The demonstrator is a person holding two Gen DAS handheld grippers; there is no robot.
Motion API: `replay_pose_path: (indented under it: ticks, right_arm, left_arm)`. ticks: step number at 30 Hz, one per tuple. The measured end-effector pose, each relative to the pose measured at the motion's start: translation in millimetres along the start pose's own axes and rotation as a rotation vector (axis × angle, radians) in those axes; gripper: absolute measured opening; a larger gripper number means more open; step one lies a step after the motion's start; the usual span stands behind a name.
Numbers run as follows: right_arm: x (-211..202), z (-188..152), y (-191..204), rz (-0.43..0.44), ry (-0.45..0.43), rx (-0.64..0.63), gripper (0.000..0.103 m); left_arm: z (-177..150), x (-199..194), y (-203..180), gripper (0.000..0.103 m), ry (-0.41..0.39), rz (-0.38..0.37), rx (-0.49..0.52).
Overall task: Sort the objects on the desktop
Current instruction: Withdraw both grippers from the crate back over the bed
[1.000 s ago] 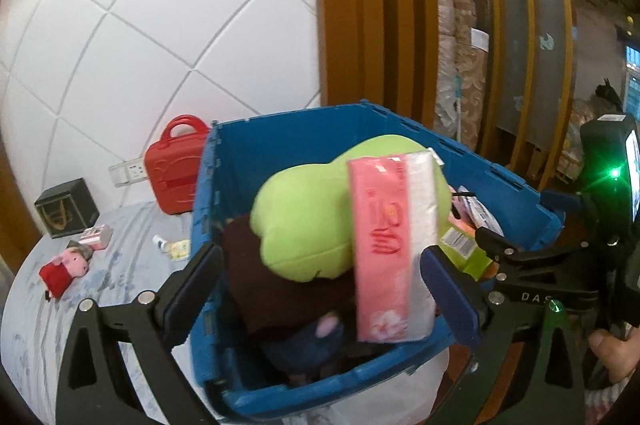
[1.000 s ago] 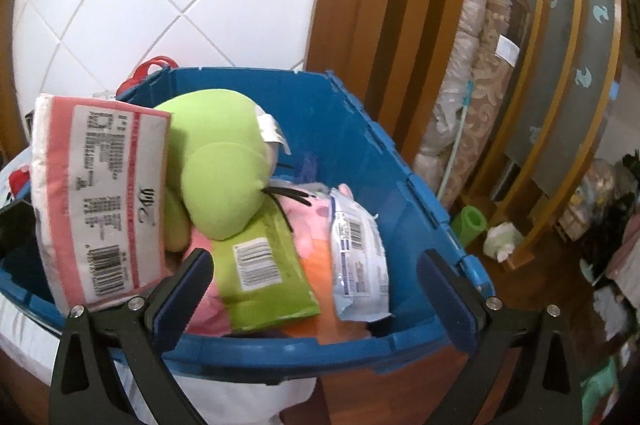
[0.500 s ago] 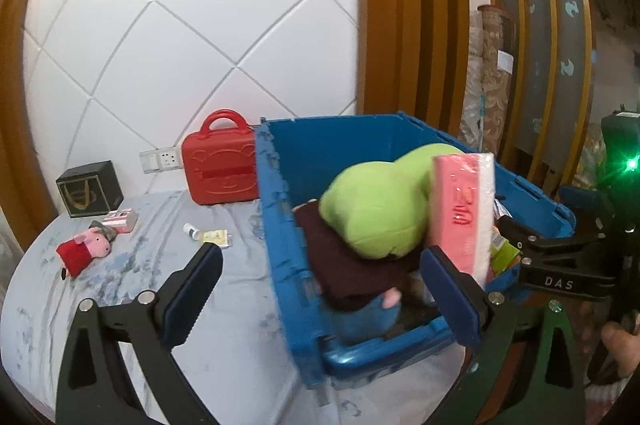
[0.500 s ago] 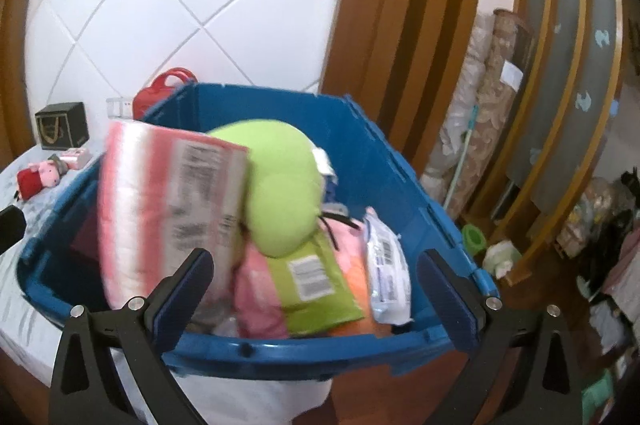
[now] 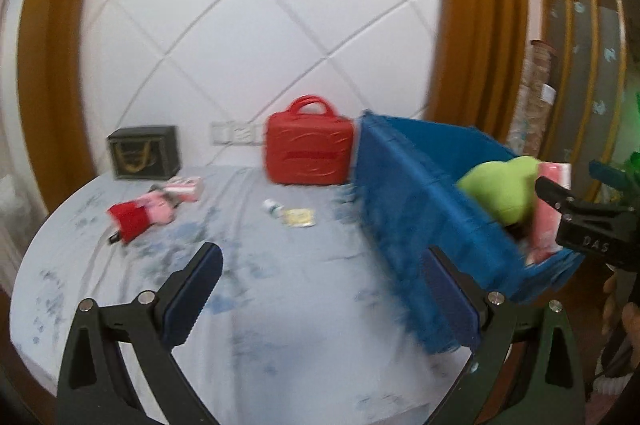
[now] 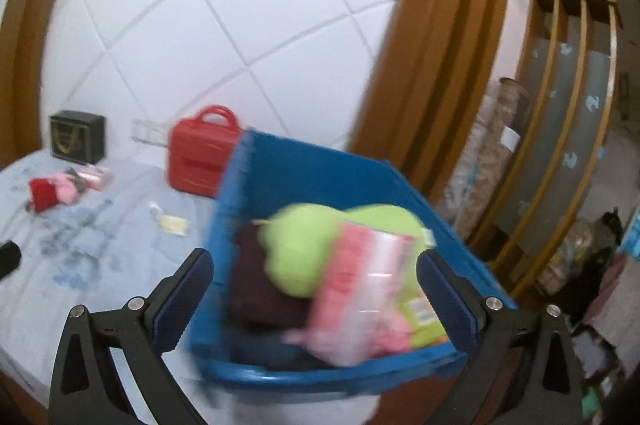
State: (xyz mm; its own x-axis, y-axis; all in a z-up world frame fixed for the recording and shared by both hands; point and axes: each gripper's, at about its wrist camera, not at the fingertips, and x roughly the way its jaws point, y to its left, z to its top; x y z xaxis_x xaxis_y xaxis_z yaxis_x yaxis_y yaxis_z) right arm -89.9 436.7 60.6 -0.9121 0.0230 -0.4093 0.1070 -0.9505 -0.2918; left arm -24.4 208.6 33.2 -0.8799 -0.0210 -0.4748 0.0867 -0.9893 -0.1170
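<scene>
A blue bin [image 5: 404, 193] [image 6: 304, 177] stands at the table's right end. In it lie a green plush [image 5: 500, 189] [image 6: 308, 257], a pink tissue pack [image 5: 550, 209] [image 6: 360, 289] and a dark cloth [image 6: 256, 281]. A pig doll in red [image 5: 138, 215] [image 6: 50, 191], a small pink box [image 5: 186, 187], a small bottle [image 5: 272, 206] and a yellow packet [image 5: 298, 217] [image 6: 174, 225] lie on the table. My left gripper [image 5: 320, 299] is open and empty above the table, left of the bin. My right gripper [image 6: 314, 303] is open and empty in front of the bin.
A red case [image 5: 310, 155] [image 6: 200, 155] stands against the wall beside the bin. A black box [image 5: 144, 151] [image 6: 78, 137] stands at the back left. The table has a pale blue-stained cloth [image 5: 280, 285]. Wooden slats and rolled fabric [image 6: 500, 145] are to the right.
Both grippers have pulled back and swung left from the bin. The tissue pack now rests in the bin. The table and its loose objects have come into view.
</scene>
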Motion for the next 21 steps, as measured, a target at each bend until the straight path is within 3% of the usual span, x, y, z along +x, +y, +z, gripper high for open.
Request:
replay_pose_path:
  ticks: [6, 11, 15, 21]
  right_arm:
    - [2.5, 6.5, 96.7, 0.076, 0.038, -0.073, 0.103]
    - [23.8, 7.8, 158.6, 0.120, 0.093, -0.151, 0.103]
    - [54.9, 8.6, 192.5, 0.173, 0.140, -0.168, 0.103]
    - [120.9, 11.7, 224.8, 0.269, 0.199, -0.150, 0.103]
  left_arm:
    - [-30.3, 12.3, 114.6, 0.101, 0.092, 0.077, -0.134]
    - [-50.9, 25.9, 187.0, 0.101, 0.153, 0.167, -0.246]
    - [-59.8, 42.1, 229.4, 0.101, 0.188, 0.224, -0.317]
    - [-44.5, 82.8, 249.2, 0.101, 0.220, 0.283, -0.292]
